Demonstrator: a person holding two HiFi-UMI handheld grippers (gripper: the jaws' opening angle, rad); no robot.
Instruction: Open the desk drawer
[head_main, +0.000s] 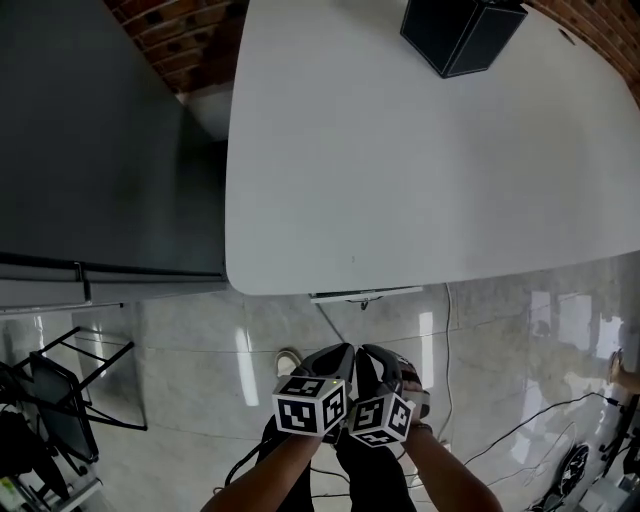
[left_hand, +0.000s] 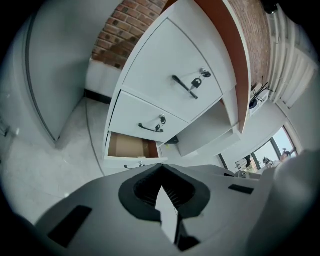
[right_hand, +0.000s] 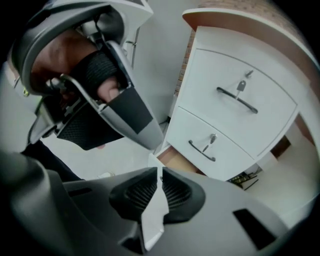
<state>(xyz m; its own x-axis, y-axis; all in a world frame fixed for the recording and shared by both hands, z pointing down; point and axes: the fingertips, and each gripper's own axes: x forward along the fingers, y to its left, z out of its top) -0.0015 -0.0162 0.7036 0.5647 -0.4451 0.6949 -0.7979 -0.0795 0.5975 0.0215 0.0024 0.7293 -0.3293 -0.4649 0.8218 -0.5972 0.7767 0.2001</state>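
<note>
Tiled floor (head_main: 190, 350) by white desk (head_main: 400, 150) | left gripper (left_hand: 162, 175) and right gripper (right_hand: 160, 175) both pinched together, empty | bottom drawer (left_hand: 131, 146) ahead, already partly out | I'd say grab its handle (left_hand: 132, 165) square and pull straight, no yanking

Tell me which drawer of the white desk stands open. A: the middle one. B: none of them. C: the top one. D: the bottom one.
D: in the left gripper view the bottom drawer is pulled out and shows its brown inside, while the top drawer and the middle drawer sit closed.
</note>
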